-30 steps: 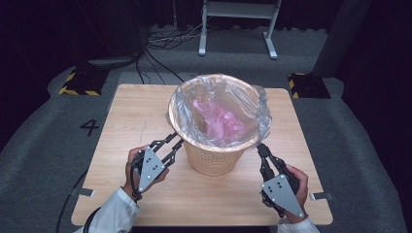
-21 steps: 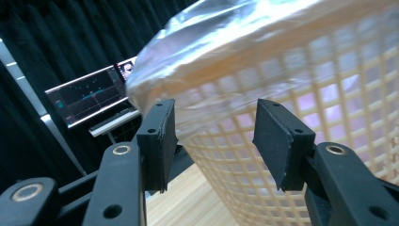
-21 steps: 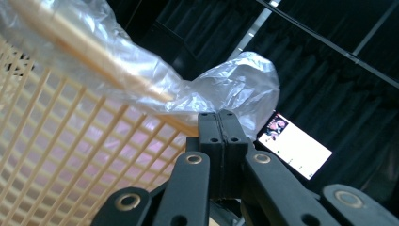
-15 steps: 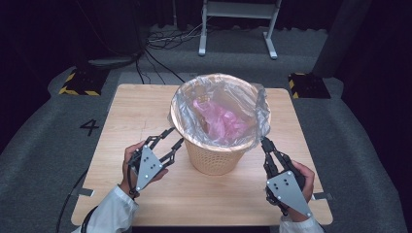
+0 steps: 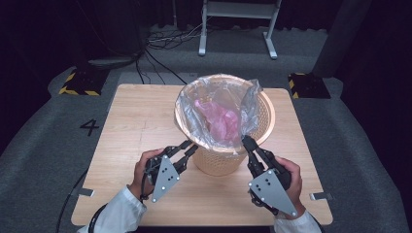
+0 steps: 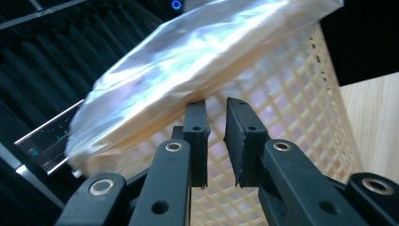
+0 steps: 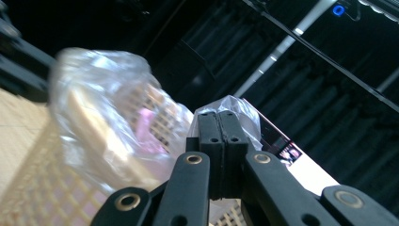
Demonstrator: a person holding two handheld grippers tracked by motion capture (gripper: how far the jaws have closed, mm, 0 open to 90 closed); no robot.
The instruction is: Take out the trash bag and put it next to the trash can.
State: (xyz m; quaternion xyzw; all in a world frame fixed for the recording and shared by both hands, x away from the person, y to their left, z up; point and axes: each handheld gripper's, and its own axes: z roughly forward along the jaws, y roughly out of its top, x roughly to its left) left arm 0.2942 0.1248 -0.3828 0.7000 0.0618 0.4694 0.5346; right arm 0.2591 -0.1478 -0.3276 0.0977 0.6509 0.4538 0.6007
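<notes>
A tan lattice basket (image 5: pixel 260 114) stands mid-table, lined with a clear plastic bag (image 5: pixel 214 92) that holds something pink (image 5: pixel 221 119). My right gripper (image 5: pixel 245 141) is shut on the bag's near-right edge and holds it up off the rim; in the right gripper view the film bunches at the closed tips (image 7: pixel 218 115). My left gripper (image 5: pixel 190 147) is at the basket's near-left side just under the rim. Its jaws have just been closing and stand a narrow gap apart (image 6: pixel 216 106). The bag's folded-over edge (image 6: pixel 188 66) lies just beyond the tips, with nothing pinched between them.
The wooden table (image 5: pixel 141 116) has bare room left and right of the basket. Beyond its far edge are a metal stand (image 5: pixel 238 29), floor cables (image 5: pixel 160 48) and two black-and-yellow striped blocks (image 5: pixel 80 80) (image 5: pixel 303 85). A "4" (image 5: pixel 90 127) marks the floor at left.
The right gripper has risen with the bag's edge, and the film has come off the basket's right rim. The left gripper's jaws have narrowed and it has shifted slightly near the rim.
</notes>
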